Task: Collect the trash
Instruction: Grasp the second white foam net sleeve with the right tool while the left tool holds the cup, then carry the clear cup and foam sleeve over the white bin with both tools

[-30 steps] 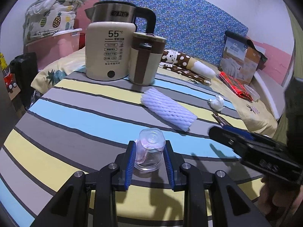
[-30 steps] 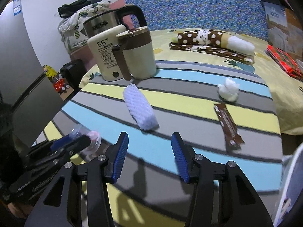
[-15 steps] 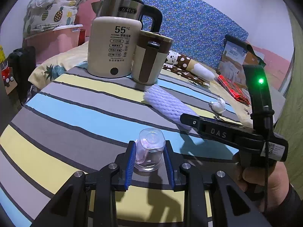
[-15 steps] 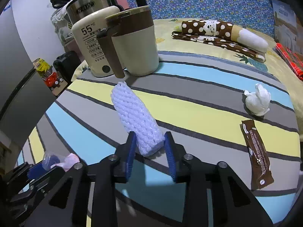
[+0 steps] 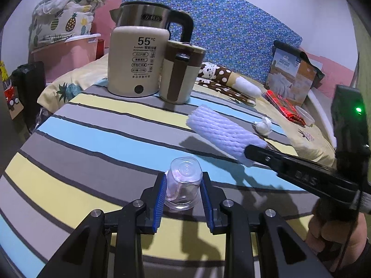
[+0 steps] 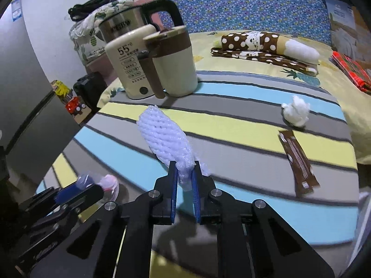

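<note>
In the right wrist view the right gripper (image 6: 185, 180) sits low in the centre of the frame with its 2 blue pads squeezed onto the near end of a white foam net sleeve (image 6: 163, 136), which is pinched flat between them; the rest of the sleeve stretches away toward the upper left over the striped tablecloth (image 6: 231, 120) and looks lifted at the near end. To the right of centre lie a crumpled white tissue (image 6: 295, 113) and, just below it, a brown snack wrapper (image 6: 296, 159), the 2 close but apart. A cream kettle (image 6: 129, 69) and a brown and cream mug (image 6: 172, 67) stand side by side in the upper left. In the left wrist view the left gripper (image 5: 183, 194) is at the bottom centre, partly closed, its blue pads pressing both sides of a small clear plastic cup (image 5: 184, 183) that lies on its side with its base pointing away and something pale pink inside. The sleeve (image 5: 220, 132) shows right of centre, its lower end hidden behind the black finger of the right gripper (image 5: 249, 151), and a person's hand (image 5: 334, 234) grips that tool at the lower right edge
</note>
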Action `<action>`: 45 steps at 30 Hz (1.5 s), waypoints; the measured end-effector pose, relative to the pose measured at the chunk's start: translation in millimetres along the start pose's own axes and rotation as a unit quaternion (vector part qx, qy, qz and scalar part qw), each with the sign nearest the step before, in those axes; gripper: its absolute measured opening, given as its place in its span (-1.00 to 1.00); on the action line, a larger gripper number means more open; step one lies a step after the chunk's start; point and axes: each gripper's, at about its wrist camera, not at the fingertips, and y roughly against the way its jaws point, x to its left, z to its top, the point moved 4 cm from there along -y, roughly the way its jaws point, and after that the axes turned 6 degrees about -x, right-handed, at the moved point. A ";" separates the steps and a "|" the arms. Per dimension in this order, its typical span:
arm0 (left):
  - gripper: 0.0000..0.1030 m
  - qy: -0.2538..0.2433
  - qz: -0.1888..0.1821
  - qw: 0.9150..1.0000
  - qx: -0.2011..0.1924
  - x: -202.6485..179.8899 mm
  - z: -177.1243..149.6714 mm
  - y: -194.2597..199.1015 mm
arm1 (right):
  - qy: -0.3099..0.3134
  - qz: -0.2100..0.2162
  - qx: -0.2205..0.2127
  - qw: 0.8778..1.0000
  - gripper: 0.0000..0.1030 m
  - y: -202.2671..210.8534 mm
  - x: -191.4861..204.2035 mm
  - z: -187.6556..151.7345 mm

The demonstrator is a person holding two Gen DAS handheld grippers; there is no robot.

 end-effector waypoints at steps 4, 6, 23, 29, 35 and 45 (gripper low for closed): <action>-0.42 -0.010 0.003 1.000 0.001 -8.3 -3.8 12.0 | -0.007 0.001 -0.004 1.000 -0.73 16.6 -3.8 -7.9; -0.42 -0.014 0.005 1.000 0.000 -12.1 -6.0 18.0 | -0.018 0.002 -0.006 1.000 -0.73 26.4 -7.4 -14.1; -0.42 -0.067 -0.025 0.997 0.006 -74.5 -38.4 68.6 | -0.053 -0.012 -0.035 0.998 -0.73 96.5 -22.4 -47.3; -0.42 -0.080 -0.040 0.996 0.004 -95.6 -43.3 79.5 | -0.067 -0.023 -0.051 0.996 -0.73 113.2 -33.4 -52.7; -0.42 -0.091 -0.052 0.994 0.003 -113.2 -46.4 84.6 | -0.077 -0.032 -0.061 0.995 -0.73 125.0 -43.3 -57.9; -0.42 -0.115 -0.080 0.990 0.010 -148.6 -48.6 78.4 | -0.100 -0.052 -0.079 0.990 -0.73 144.1 -71.3 -67.0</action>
